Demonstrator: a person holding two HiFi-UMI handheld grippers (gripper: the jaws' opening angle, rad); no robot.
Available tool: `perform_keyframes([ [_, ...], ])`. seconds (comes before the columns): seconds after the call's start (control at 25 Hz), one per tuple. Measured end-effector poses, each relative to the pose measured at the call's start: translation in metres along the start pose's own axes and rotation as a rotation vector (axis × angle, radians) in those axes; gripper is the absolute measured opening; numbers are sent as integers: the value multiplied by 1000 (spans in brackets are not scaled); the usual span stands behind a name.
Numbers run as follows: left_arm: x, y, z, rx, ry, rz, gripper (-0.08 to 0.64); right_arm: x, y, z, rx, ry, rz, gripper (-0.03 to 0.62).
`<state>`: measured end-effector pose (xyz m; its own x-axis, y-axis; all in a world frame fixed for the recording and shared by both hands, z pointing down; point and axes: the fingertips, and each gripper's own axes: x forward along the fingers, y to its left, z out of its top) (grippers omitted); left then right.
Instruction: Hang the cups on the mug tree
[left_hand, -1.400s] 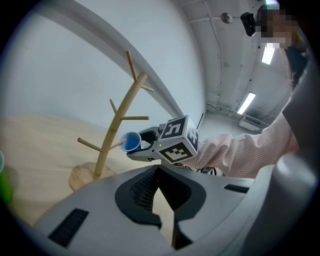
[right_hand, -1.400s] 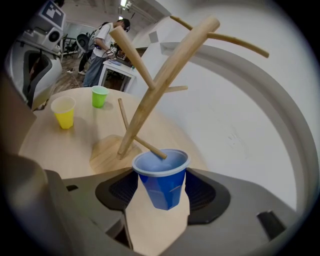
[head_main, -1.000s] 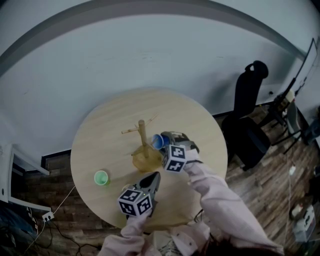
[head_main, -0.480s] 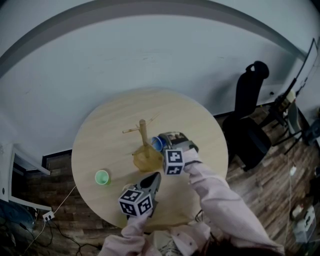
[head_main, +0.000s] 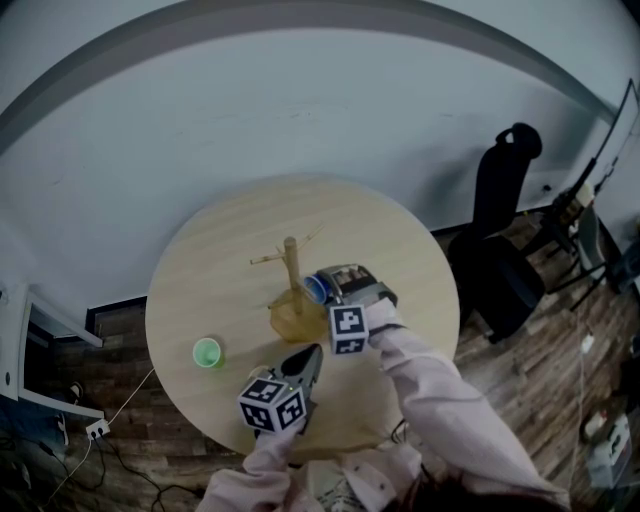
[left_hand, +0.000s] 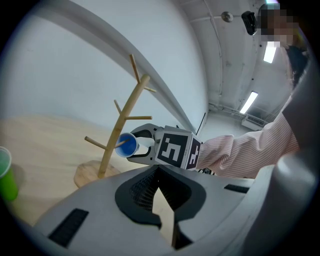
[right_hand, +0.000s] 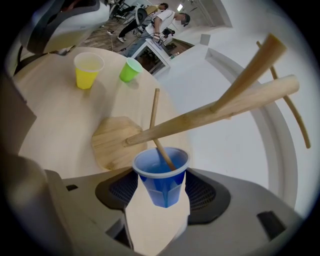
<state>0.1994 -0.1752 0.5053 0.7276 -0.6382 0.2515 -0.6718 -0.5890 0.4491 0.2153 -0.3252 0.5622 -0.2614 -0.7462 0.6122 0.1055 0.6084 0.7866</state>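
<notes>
- Pale wall (head_main: 300, 120) curves behind a round light-wood table (head_main: 200, 290); a black office chair (head_main: 500, 230) stands on the plank floor (head_main: 520, 380) to the right.
- Near the table's middle stands the wooden mug tree (head_main: 291, 275), upright on its flat base, with no cup hanging on its pegs.
- The right gripper (right_hand: 161, 192) has its 2 jaws spread to the width of the blue cup (right_hand: 162, 180) and pressed on the cup's sides.
- This cup's mouth faces the tree, and 1 thin peg (right_hand: 156, 115) reaches into it; the cup is just beside the trunk, above the base.
- The left gripper (left_hand: 159, 172) hangs over the near part of the table, its jaws together at the tips with nothing between them.
- A green cup (head_main: 207, 352) stands upright on the table's left side, well apart from the tree.
- A yellow cup (right_hand: 88, 70) stands upright near the green one, close to the left gripper.
</notes>
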Motion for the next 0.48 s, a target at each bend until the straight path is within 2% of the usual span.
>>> perform_keyframes([
  [0.48,-3,5,-1,-7,-2,6,2,2,3,12,-71,-7,-42,291],
])
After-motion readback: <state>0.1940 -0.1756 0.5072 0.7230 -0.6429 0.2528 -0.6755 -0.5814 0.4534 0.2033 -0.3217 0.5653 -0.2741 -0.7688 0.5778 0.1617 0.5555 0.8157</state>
